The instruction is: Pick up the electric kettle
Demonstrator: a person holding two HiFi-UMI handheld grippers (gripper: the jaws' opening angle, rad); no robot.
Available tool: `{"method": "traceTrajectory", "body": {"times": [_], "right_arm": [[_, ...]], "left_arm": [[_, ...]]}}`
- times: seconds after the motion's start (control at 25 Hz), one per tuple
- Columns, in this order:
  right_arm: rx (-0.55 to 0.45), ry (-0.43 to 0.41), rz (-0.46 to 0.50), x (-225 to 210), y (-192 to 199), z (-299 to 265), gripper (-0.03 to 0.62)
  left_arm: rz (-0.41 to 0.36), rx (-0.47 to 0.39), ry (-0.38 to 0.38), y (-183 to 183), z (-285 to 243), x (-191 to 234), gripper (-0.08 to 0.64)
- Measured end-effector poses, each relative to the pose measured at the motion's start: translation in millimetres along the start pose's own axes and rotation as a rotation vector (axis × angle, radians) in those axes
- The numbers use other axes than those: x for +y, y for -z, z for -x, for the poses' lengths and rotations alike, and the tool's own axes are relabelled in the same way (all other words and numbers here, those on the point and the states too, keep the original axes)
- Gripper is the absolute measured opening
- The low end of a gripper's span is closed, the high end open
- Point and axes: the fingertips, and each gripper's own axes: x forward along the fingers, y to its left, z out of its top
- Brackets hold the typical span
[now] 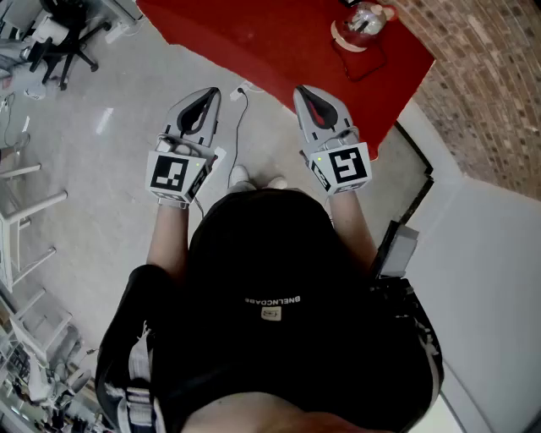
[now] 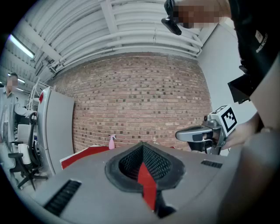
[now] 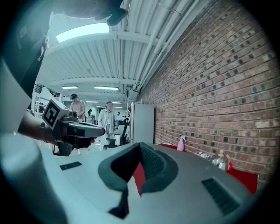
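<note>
Black shirt (image 1: 279, 287) of the person fills the bottom of the head view, well short of the red tabletop (image 1: 270, 42). Far left of the tabletop a chair (image 1: 63, 42) stands on the grey floor (image 1: 110, 169). Nearer, the left claw (image 1: 210, 95) points toward the tabletop's near edge and stops just short of it, over the floor, its cube (image 1: 176, 173) at the person's end. Seen in the left gripper view, the left claw (image 2: 142, 151) has its jaws pressed together with nothing between them. Between the two claws a thin cable (image 1: 239, 114) lies on the floor, running from a white plug (image 1: 245, 87) at the tabletop's near edge back toward the person's shoes (image 1: 258, 180). Next comes the right claw (image 1: 306, 91), its tip just at that same edge, its own cube (image 1: 347, 165) turned up to the camera. In the right gripper view the right claw (image 3: 139, 148) likewise has its jaws pressed together, pinching nothing. On the tabletop's far right part stands the kettle (image 1: 363, 21), upright on a pale base, well apart from both claws, a dark cord looped on the red beside it. From the right gripper view the kettle (image 3: 220, 160) shows silvery on the tabletop, with a pink bottle (image 3: 180, 143) further along the tabletop to its left. Along the tabletop's right side runs a brick wall (image 1: 490, 76)
</note>
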Motion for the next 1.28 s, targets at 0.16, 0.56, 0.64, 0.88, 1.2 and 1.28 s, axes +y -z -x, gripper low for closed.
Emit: {"method": "traceTrajectory", "body": {"times": [0.16, 0.56, 0.64, 0.88, 1.2, 1.28], "right_arm": [[0.004, -0.003, 0.007, 3, 0, -10, 0.006], [-0.001, 0.044, -0.026, 7, -3, -37, 0.006], [-0.003, 0.064, -0.037, 5, -4, -42, 0.006], [0.009, 0.098, -0.065, -8, 2, -56, 0.006], [0.001, 0.072, -0.084, -45, 10, -83, 0.006], [0.000, 0.061, -0.088, -59, 11, -92, 0.006]], "left_arm": [[-0.011, 0.017, -0.002, 5, -3, 7, 0.006], [0.007, 0.014, 0.030, 12, -1, 41, 0.006], [0.007, 0.014, 0.034, 13, 1, 50, 0.006], [0.011, 0.032, 0.035, 18, -9, 72, 0.006], [0.008, 0.045, 0.004, 24, -45, 85, 0.006], [0.006, 0.049, -0.005, 23, -60, 87, 0.006]]}}
